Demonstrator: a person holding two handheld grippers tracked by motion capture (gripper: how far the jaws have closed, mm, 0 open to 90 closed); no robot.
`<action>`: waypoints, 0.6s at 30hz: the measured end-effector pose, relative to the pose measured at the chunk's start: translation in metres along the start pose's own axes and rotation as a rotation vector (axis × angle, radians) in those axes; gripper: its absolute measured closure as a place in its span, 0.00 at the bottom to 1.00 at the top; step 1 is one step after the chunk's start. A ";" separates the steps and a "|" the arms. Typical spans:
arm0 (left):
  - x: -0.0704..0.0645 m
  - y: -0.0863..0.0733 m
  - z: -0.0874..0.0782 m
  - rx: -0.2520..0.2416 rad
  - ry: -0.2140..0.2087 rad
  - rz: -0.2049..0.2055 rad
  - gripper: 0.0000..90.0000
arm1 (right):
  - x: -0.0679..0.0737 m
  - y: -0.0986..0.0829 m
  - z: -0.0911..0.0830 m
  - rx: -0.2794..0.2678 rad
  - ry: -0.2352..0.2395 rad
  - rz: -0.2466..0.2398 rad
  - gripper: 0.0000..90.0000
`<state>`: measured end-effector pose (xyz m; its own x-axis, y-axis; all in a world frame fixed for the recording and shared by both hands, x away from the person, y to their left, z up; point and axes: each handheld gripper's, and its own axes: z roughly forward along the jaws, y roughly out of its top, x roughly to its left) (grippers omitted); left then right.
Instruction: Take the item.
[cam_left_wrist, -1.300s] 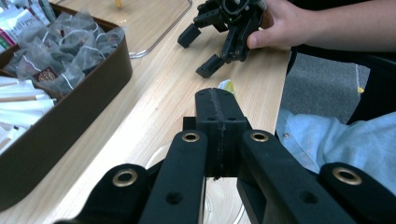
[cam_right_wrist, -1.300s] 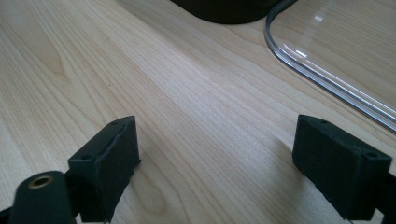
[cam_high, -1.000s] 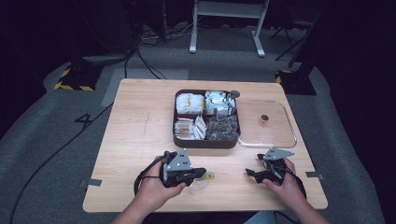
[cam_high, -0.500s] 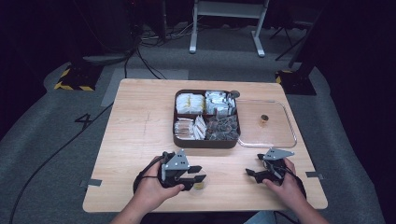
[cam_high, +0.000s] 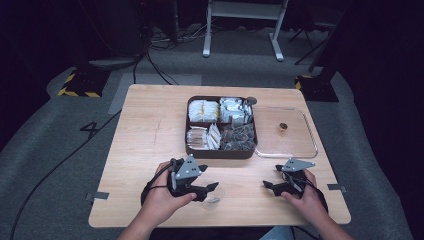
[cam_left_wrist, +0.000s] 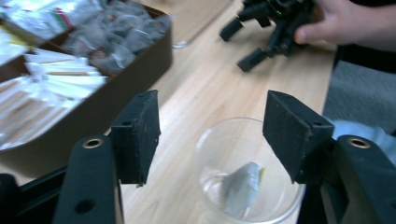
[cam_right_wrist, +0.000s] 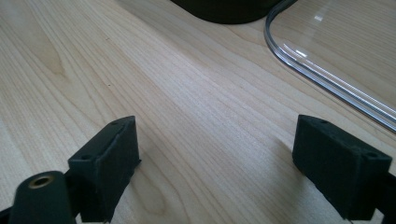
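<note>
A small clear glass cup (cam_high: 214, 195) stands near the table's front edge. In the left gripper view a pale tea bag (cam_left_wrist: 243, 184) lies at the bottom of the glass cup (cam_left_wrist: 219, 140). My left gripper (cam_high: 212, 188) hovers just above and behind it, open (cam_left_wrist: 210, 126), with nothing between its fingers. My right gripper (cam_high: 269, 186) rests open at the front right over bare wood (cam_right_wrist: 215, 154), and it also appears across the table in the left gripper view (cam_left_wrist: 261, 32).
A dark brown box (cam_high: 220, 152) with four compartments of packets and tea bags sits mid-table. Its clear lid (cam_high: 300, 145) lies to its right, with a small knob (cam_high: 283, 128) on it. The lid's edge (cam_right_wrist: 327, 79) runs just ahead of my right gripper.
My left gripper has drawn back slightly to the left. The pale item seen at its tips earlier is no longer there, and the glass now shows in front of it. The right gripper has not moved.
</note>
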<state>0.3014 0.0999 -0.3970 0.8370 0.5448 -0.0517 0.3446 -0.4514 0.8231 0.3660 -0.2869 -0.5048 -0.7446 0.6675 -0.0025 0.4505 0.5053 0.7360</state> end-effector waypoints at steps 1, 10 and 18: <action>0.002 0.000 -0.002 0.007 0.018 -0.001 0.39 | 0.000 0.000 0.000 0.000 0.001 0.000 0.16; 0.023 -0.013 -0.020 0.072 0.144 -0.013 0.36 | 0.000 0.000 0.000 0.000 0.000 0.001 0.16; 0.041 -0.035 -0.033 0.092 0.213 -0.052 0.35 | 0.000 0.000 0.000 0.000 0.000 0.000 0.16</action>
<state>0.3093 0.1615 -0.4088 0.7117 0.7016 0.0357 0.4303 -0.4756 0.7672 0.3661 -0.2869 -0.5048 -0.7448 0.6673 -0.0028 0.4502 0.5055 0.7361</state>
